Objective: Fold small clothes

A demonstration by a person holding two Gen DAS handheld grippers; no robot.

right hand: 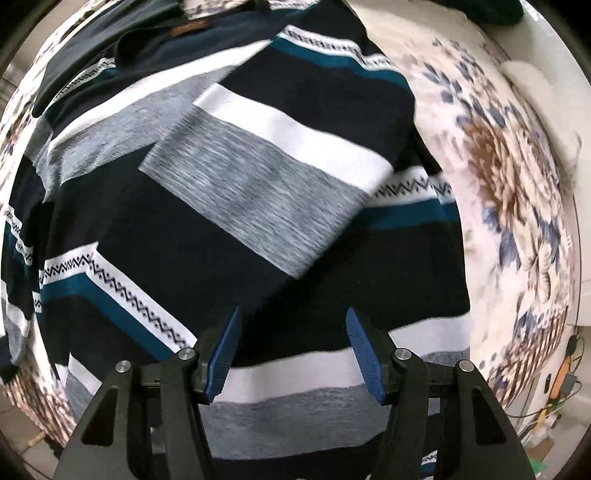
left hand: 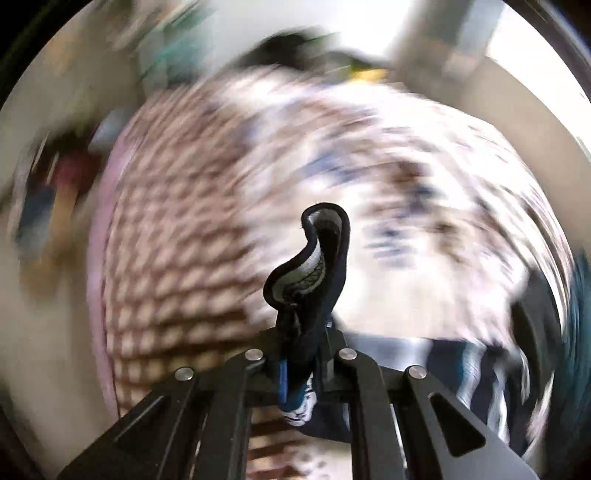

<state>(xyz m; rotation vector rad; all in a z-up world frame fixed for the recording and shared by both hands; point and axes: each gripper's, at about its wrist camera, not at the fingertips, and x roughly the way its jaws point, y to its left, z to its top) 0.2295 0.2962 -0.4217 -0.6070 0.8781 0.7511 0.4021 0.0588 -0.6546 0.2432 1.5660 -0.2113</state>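
Observation:
A striped shirt (right hand: 258, 177) in navy, white, grey and teal lies spread on a floral bedsheet (right hand: 509, 177), with one sleeve folded across its middle. My right gripper (right hand: 293, 332) is open and empty, just above the shirt's lower part. My left gripper (left hand: 299, 354) is shut on a navy edge of the shirt (left hand: 317, 258), which curls up between the fingers. More of the shirt hangs at the lower right of the left wrist view (left hand: 476, 373). That view is heavily blurred.
The floral and checked sheet (left hand: 177, 229) fills the blurred left wrist view. A bed edge and cables (right hand: 565, 373) show at the right of the right wrist view. Dark cloth (right hand: 495, 11) lies at the top right.

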